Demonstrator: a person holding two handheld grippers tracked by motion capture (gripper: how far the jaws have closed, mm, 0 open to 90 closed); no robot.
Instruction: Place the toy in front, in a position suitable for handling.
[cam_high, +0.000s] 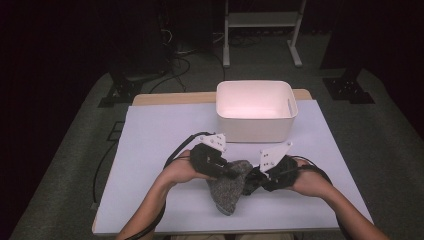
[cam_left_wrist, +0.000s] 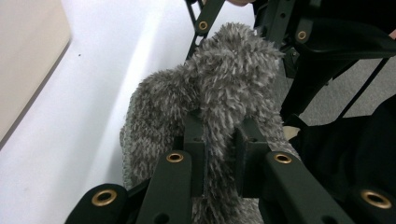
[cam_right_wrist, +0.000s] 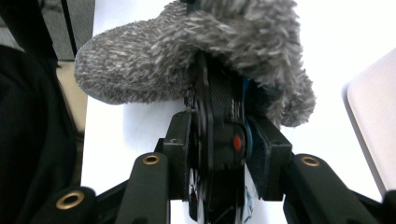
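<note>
While my left gripper (cam_left_wrist: 219, 158) pinches the fuzzy grey sock (cam_high: 230, 187) taut, my right gripper (cam_right_wrist: 229, 149) clamps a black flat tool (cam_right_wrist: 219, 121) inside its opening.

Looking forward and down from above the near edge of the pale surface (cam_high: 160, 150), well back. Riding low behind the left gripper (cam_left_wrist: 219, 140), very close, facing the fluffy grey fabric cover (cam_left_wrist: 224, 88). Riding behind the right gripper (cam_right_wrist: 224, 135), equally close. Shared by all: that cover (cam_high: 229, 187) (cam_right_wrist: 187, 51).
</note>
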